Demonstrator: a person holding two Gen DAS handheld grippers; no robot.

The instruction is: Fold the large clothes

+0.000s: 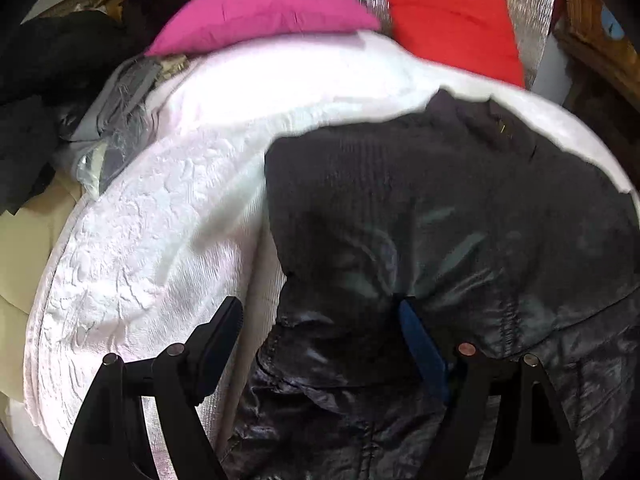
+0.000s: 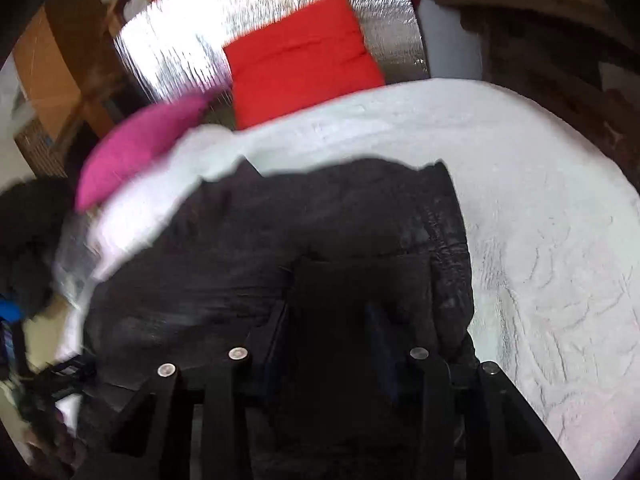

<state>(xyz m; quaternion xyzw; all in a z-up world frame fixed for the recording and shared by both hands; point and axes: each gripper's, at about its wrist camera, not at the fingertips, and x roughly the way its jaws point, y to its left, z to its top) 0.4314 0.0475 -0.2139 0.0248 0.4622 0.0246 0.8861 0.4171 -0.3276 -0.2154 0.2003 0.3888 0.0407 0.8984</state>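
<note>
A dark quilted jacket [image 1: 460, 220] is spread over a white textured bedspread [image 1: 140, 240], with its ribbed knit collar end turned toward the far side and its shiny quilted body lying nearest the cameras. In the left wrist view the jacket fills the right half of the frame, and the bedspread is seen to its left.

The left gripper [image 1: 320, 320] is held over the near left edge of the jacket. Its jaws are spread wide apart: the left finger is seen over the bedspread, while the blue-padded right finger [image 1: 420, 344] is pressed into a pucker of the shiny fabric. Nothing is pinched between the two.

In the right wrist view the right gripper [image 2: 332, 320] is seen at the near edge of the jacket [image 2: 280, 232]. A dark fold of the garment is bunched between its two fingers, and the jaws appear to be closed on it, though the area is dim and blurred.

At the far end of the bedspread [image 2: 540, 220] a magenta pillow [image 1: 260, 12] and a red pillow [image 1: 452, 24] are propped against a silver reflective sheet [image 2: 260, 12], the magenta one to the left. A heap of grey and black clothes [image 1: 104, 120] is seen at the far left of the bed in the left wrist view.
</note>
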